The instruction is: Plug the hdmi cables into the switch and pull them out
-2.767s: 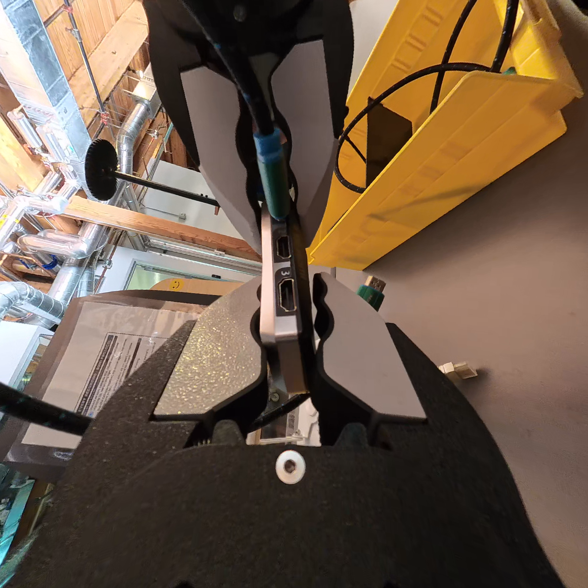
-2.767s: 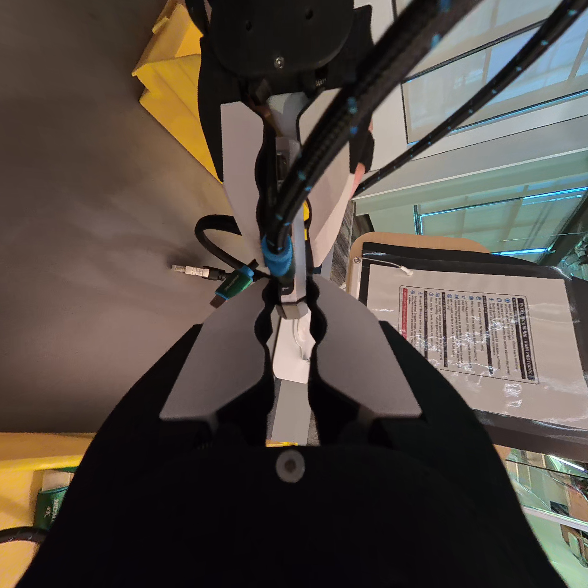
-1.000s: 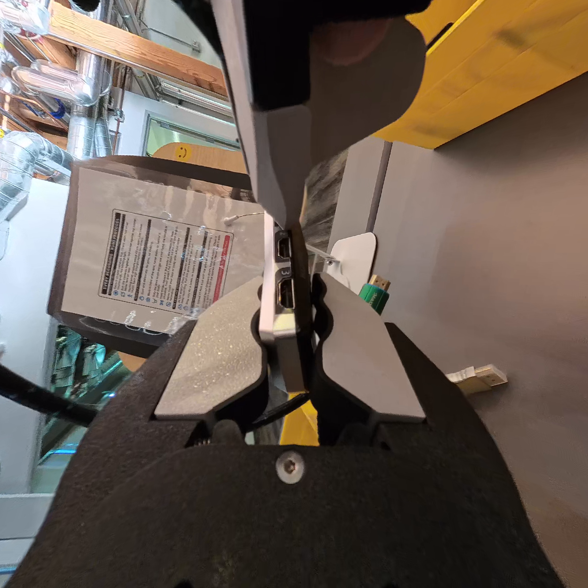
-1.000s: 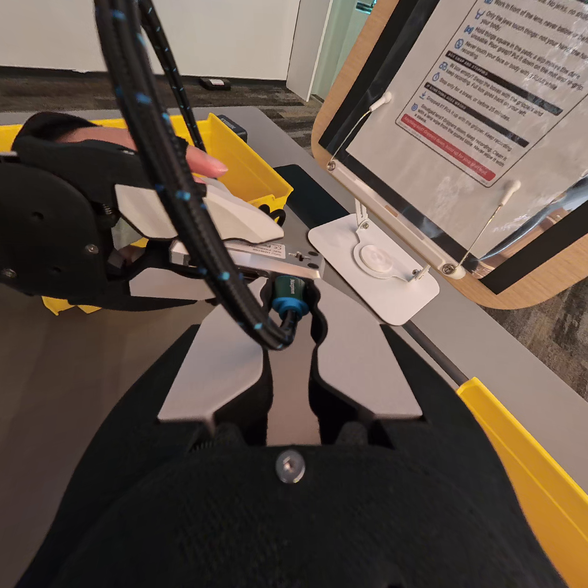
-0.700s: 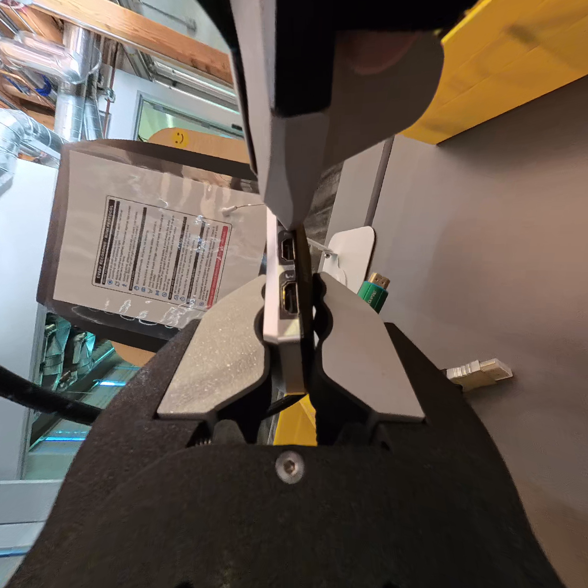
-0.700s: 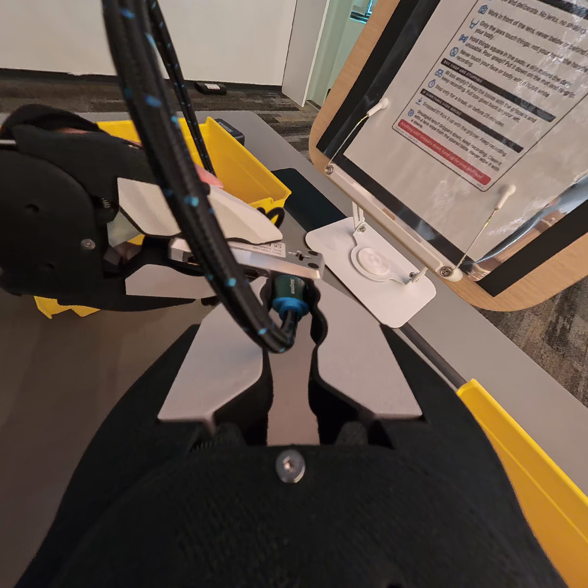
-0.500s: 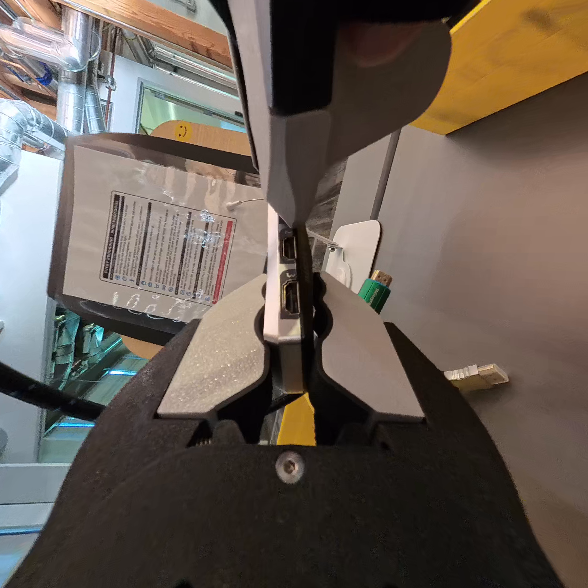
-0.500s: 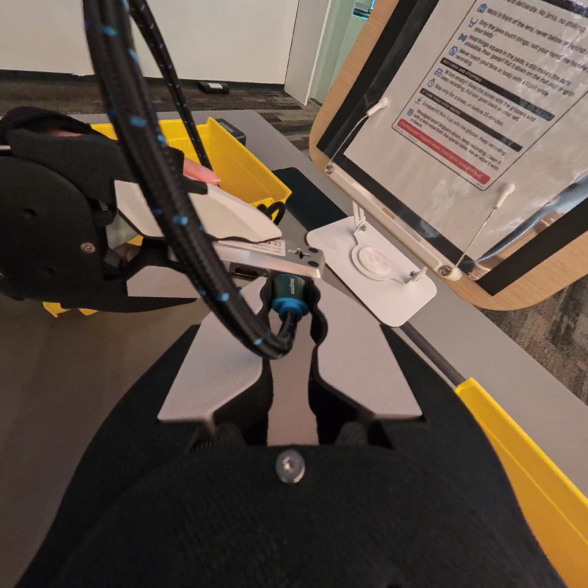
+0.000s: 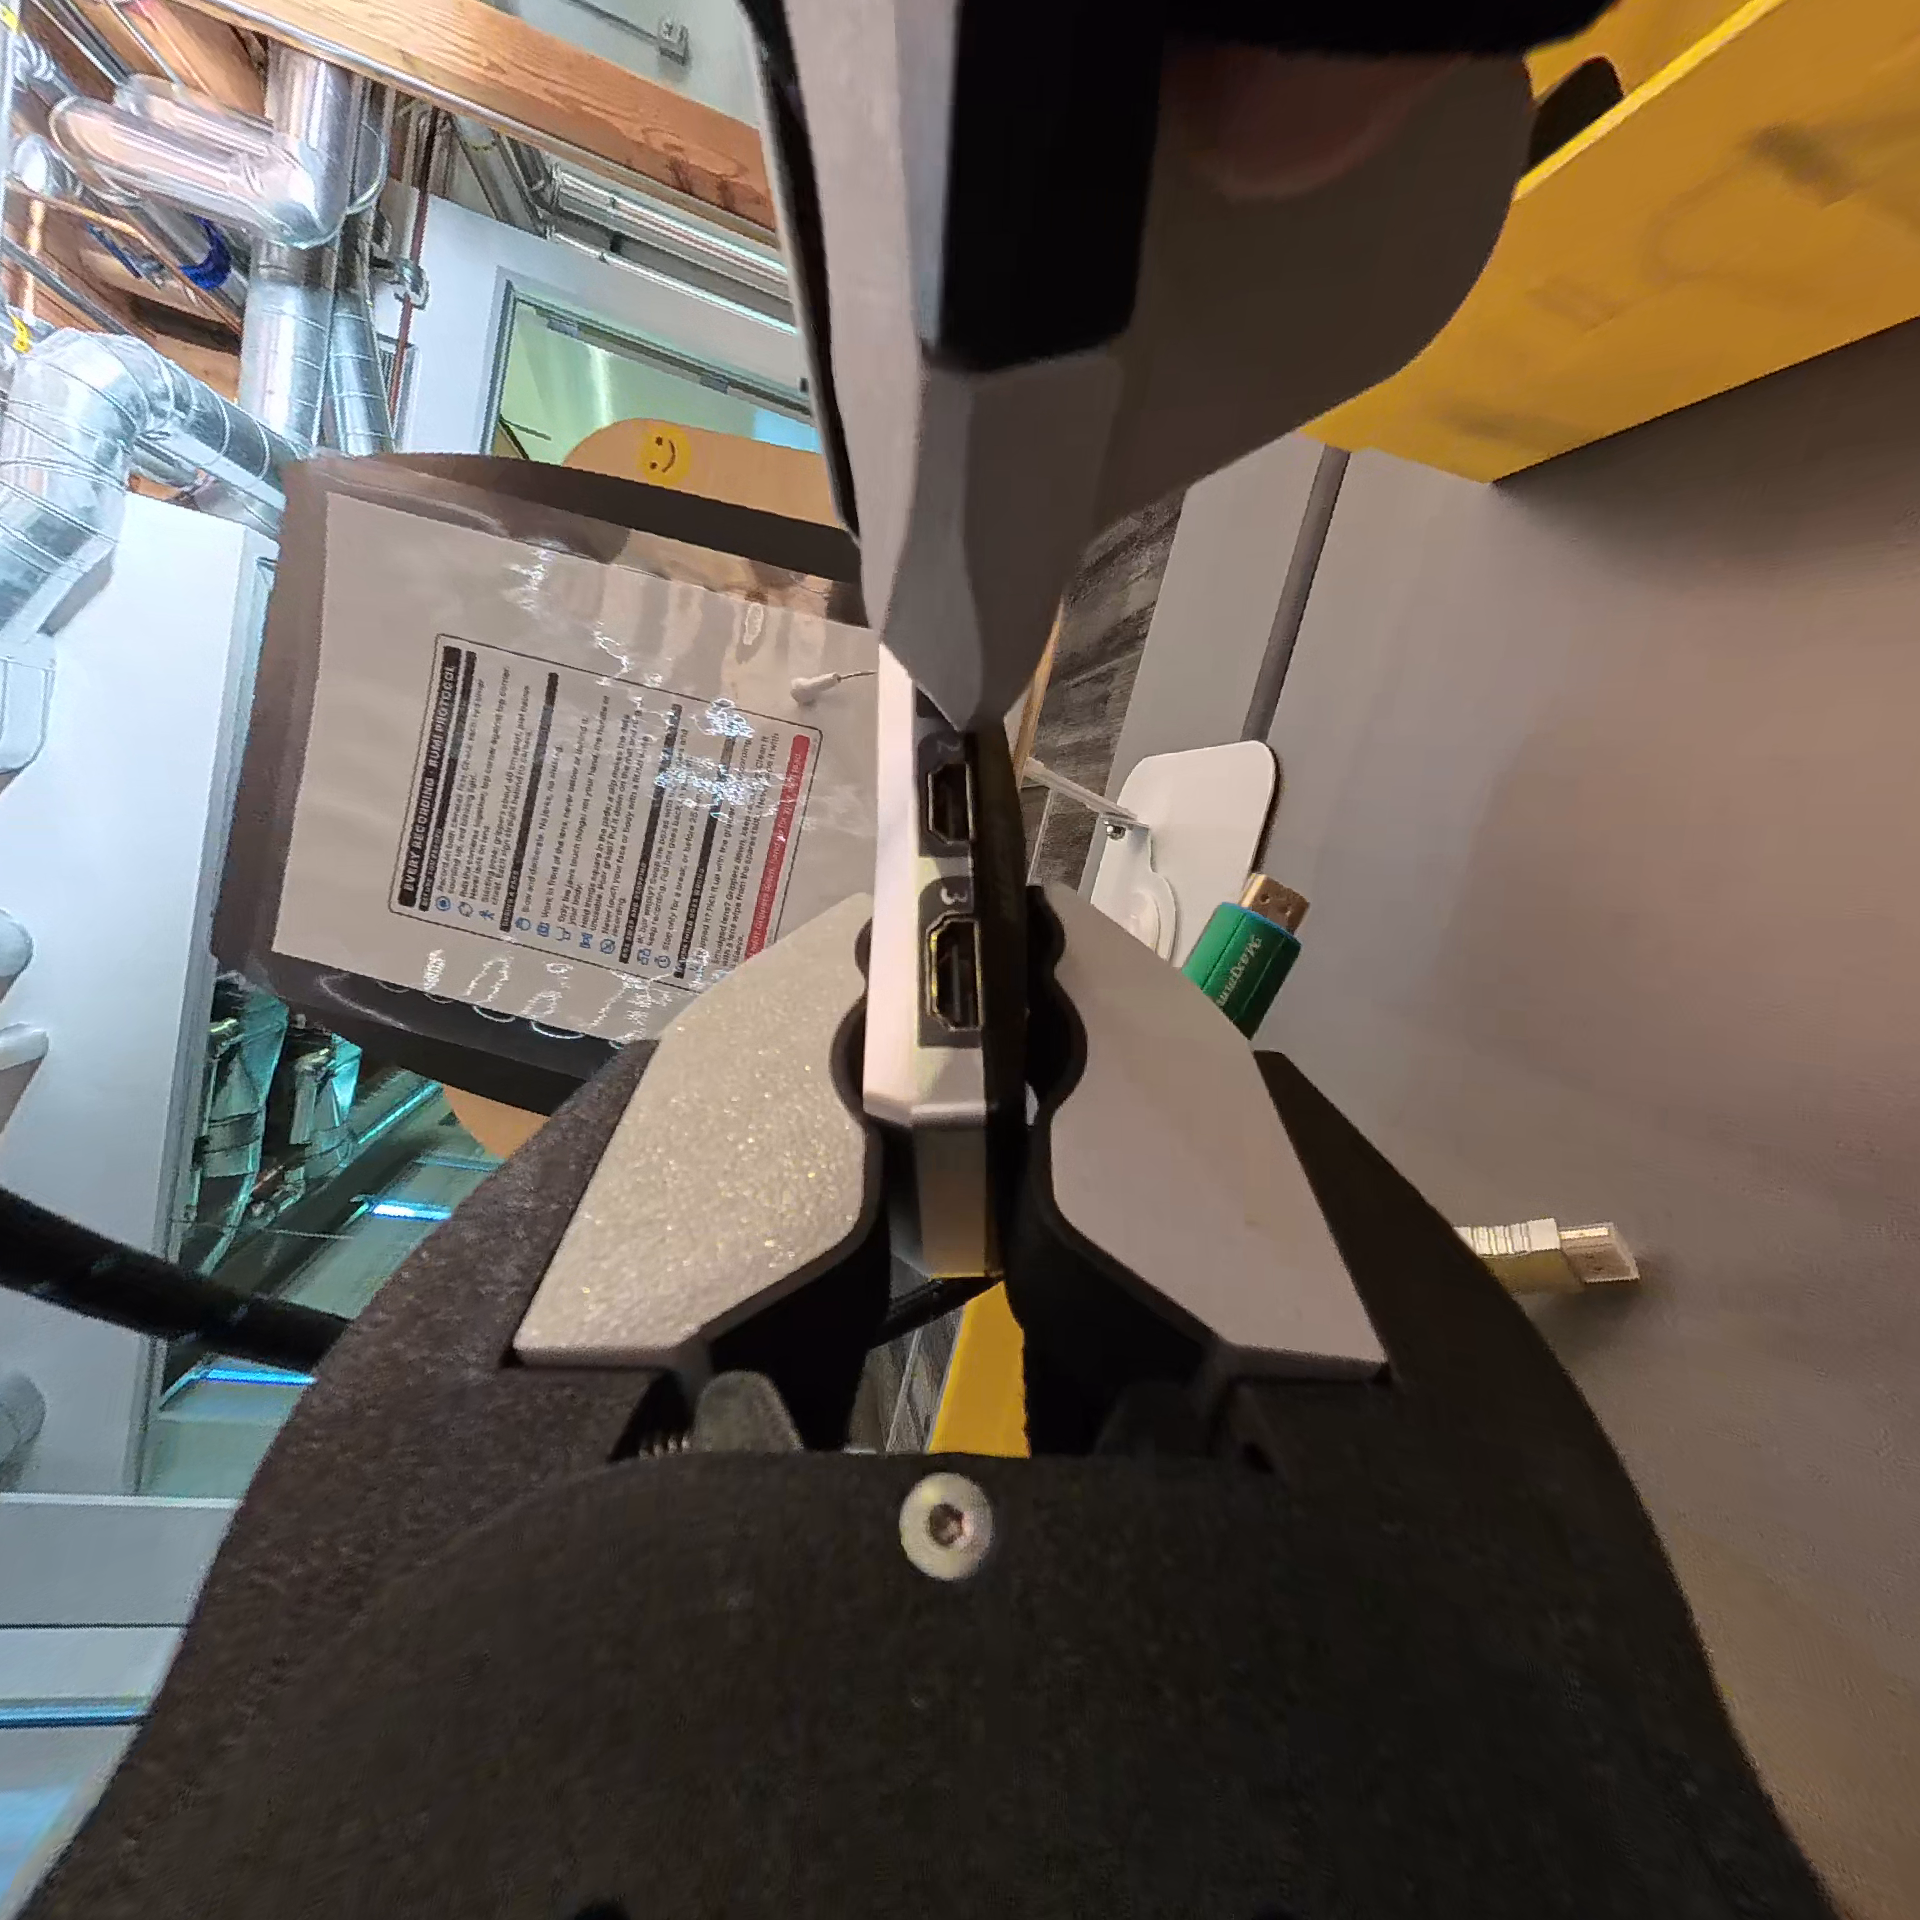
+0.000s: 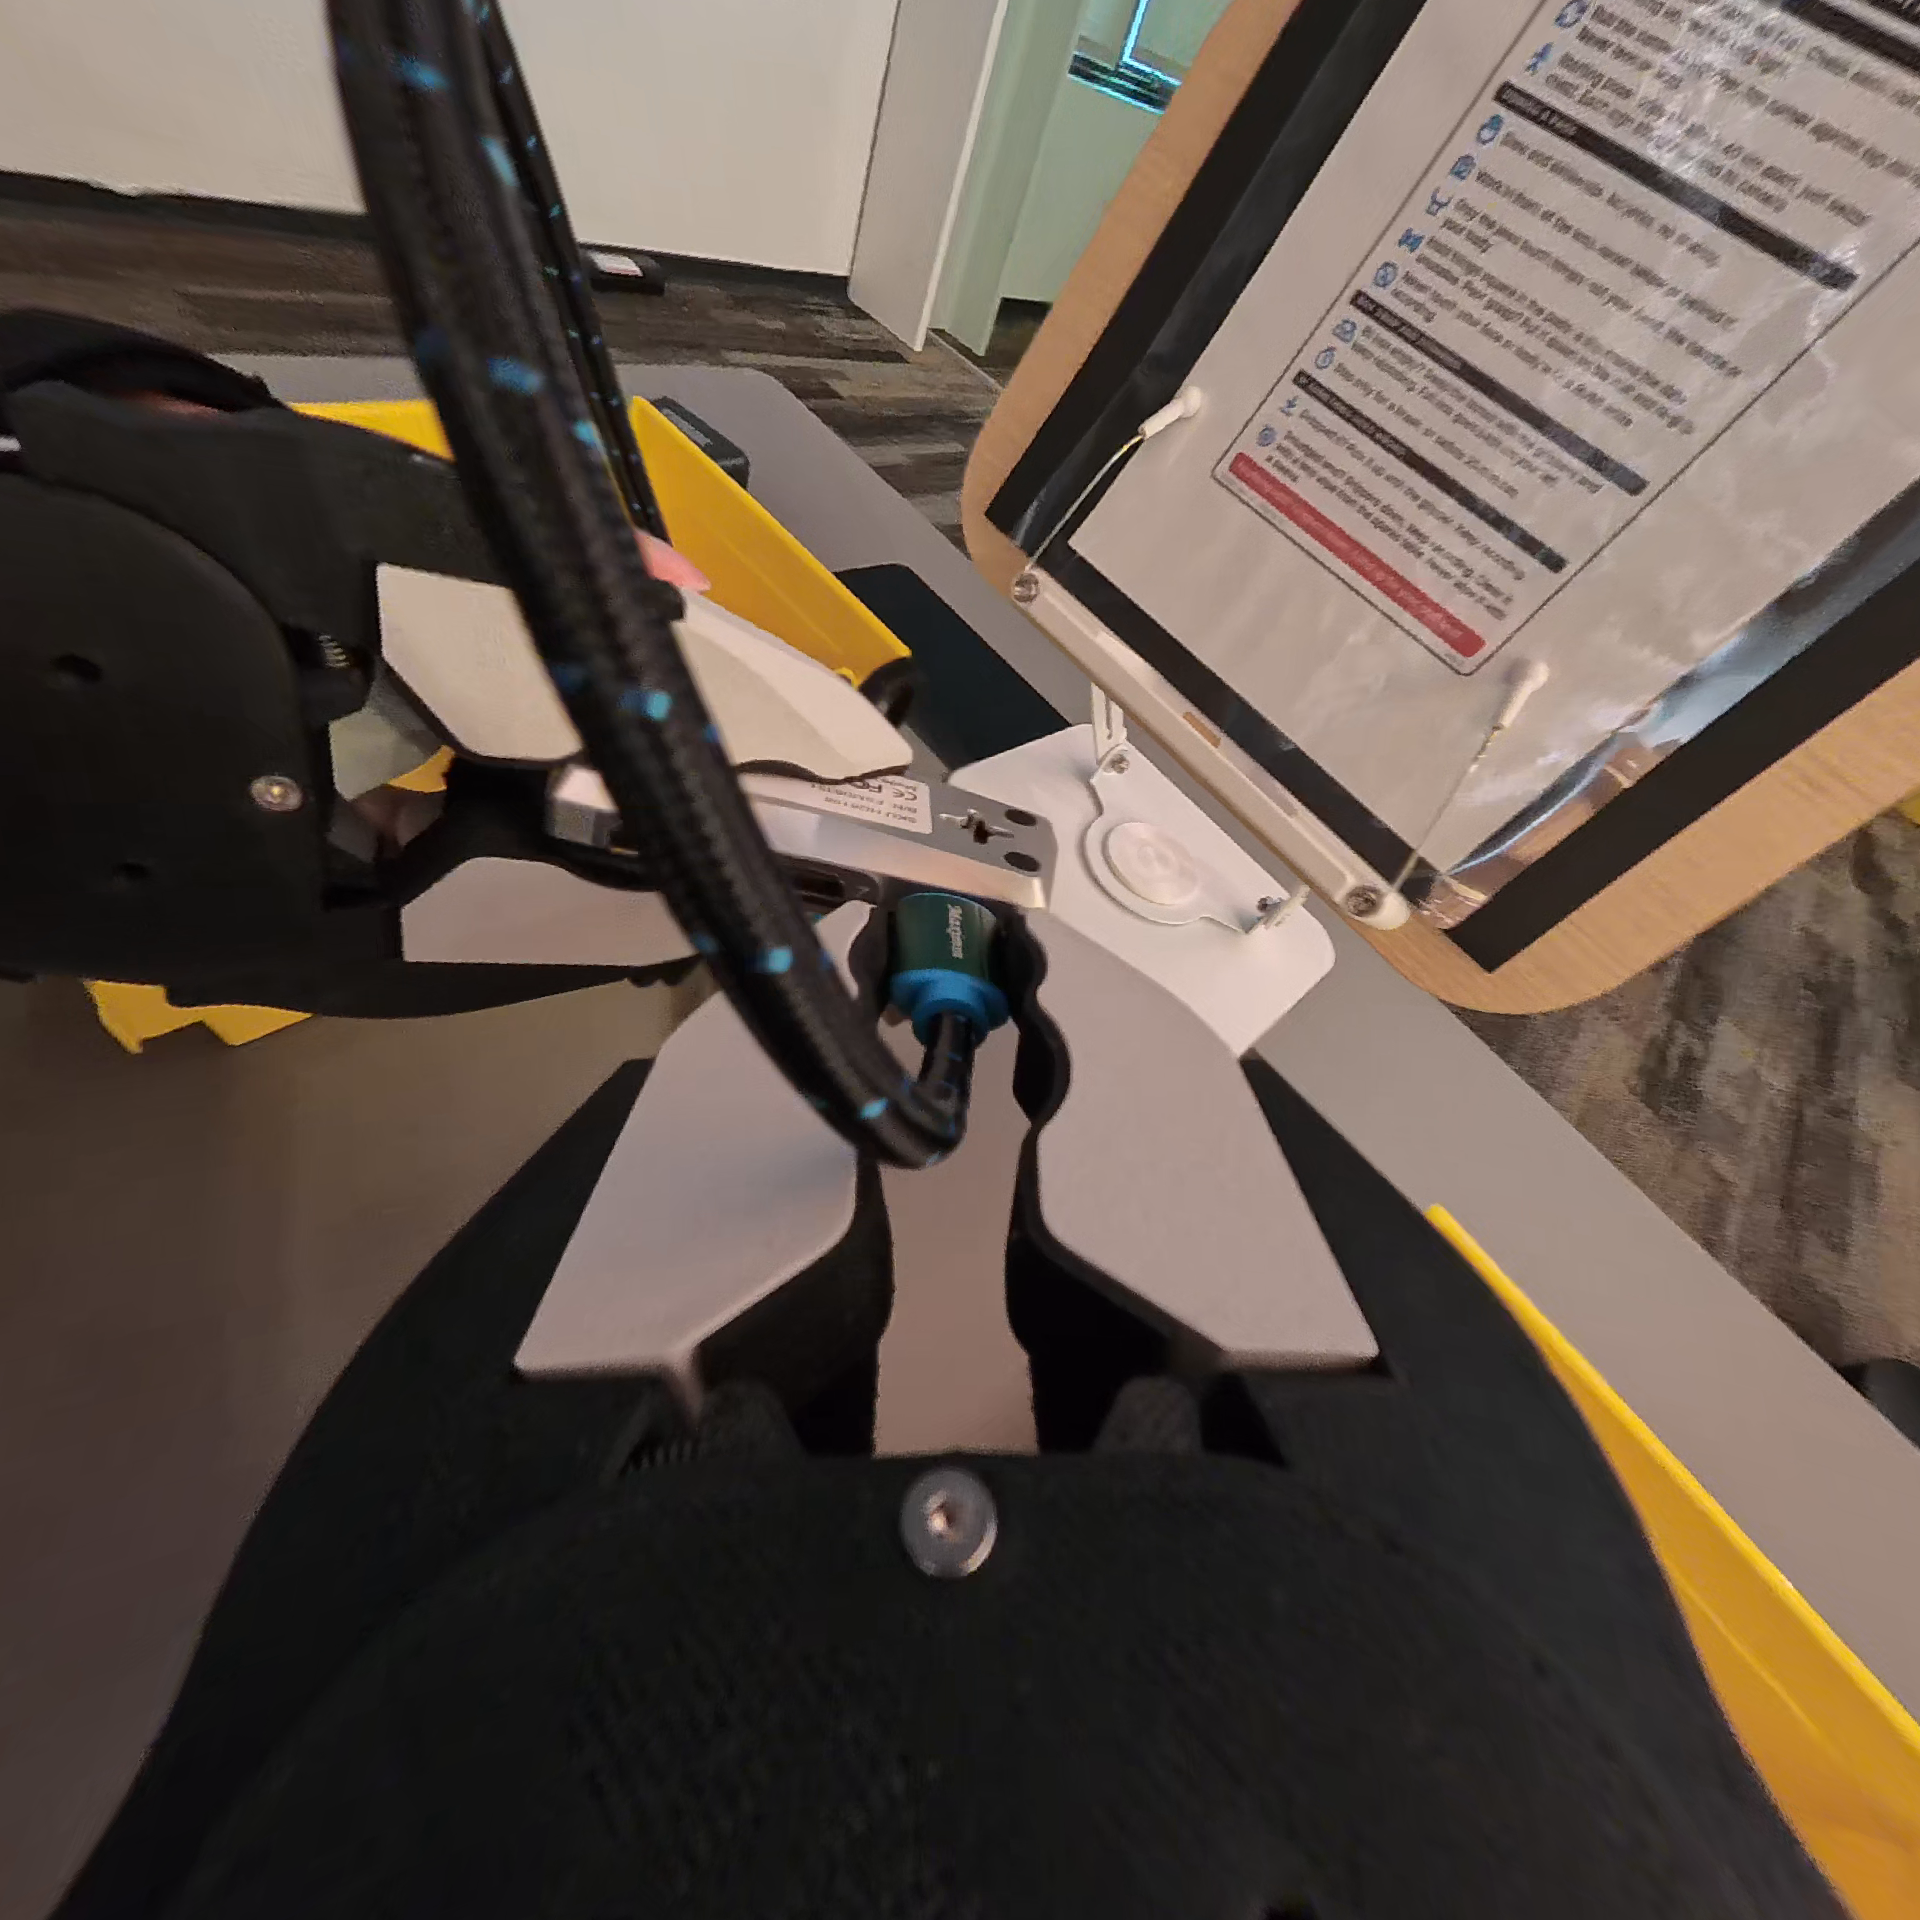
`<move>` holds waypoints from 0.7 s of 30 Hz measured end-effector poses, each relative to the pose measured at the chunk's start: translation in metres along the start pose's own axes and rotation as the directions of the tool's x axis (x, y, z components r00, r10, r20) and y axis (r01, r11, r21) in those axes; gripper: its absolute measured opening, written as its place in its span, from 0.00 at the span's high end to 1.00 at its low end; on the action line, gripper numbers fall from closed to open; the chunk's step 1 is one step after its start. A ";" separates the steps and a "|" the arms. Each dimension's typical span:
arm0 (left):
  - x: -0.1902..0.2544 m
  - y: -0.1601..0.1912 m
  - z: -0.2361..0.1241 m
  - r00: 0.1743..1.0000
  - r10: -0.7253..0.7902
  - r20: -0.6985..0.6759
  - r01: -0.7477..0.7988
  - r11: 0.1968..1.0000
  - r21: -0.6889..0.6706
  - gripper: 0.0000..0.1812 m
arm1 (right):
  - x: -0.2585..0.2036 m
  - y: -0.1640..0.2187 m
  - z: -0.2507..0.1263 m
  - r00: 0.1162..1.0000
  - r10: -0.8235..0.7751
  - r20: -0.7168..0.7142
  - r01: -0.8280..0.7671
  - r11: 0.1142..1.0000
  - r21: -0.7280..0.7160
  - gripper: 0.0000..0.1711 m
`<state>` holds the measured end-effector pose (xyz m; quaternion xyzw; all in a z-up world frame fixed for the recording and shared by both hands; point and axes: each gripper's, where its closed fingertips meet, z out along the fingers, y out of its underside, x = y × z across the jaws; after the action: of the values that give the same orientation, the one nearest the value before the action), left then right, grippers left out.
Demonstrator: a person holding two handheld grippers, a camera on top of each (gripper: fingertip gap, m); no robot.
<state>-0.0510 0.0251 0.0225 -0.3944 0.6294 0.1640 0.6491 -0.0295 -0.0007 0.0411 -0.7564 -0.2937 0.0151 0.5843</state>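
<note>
left wrist view
left gripper (image 9: 951, 997): clenched on the silver switch (image 9: 940, 966), gripping its flat sides, held on edge above the table.
switch ports: two open sockets face the camera, one above the other, both empty.
right gripper (image 9: 971, 717): its tip meets the far end of the switch.
green plug (image 9: 1242, 961): lies loose on the grey table (image 9: 1610, 883), just right of the fingers.
gold plug (image 9: 1548, 1252): lies on the table, well apart from the green one.
sheet of paper (image 9: 592, 790): on a stand behind.

right wrist view
right gripper (image 10: 945, 961): grasping a blue plug (image 10: 948, 961) whose tip sits at the switch (image 10: 914, 831) edge; whether it is seated cannot be told.
cable (image 10: 582, 582): black braided, loops up from the plug.
left gripper (image 10: 748, 800): holds the switch from the left.
yellow bin (image 10: 769, 561): behind it.
</note>
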 end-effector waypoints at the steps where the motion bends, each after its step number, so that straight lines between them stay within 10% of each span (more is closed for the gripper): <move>1: -0.001 0.000 -0.001 1.000 -0.002 0.000 0.002 1.000 -0.001 0.87 | 0.000 -0.001 -0.001 1.000 -0.014 -0.021 0.014 1.000 -0.003 0.88; 21: 0.006 -0.024 -0.006 0.999 0.003 0.044 -0.009 0.991 0.134 0.85 | -0.006 -0.002 -0.007 1.000 -0.003 0.008 0.003 1.000 -0.022 0.87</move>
<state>-0.0371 0.0039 0.0247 -0.3444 0.6258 0.1320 0.6873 -0.0325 -0.0091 0.0434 -0.7621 -0.2973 0.0139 0.5750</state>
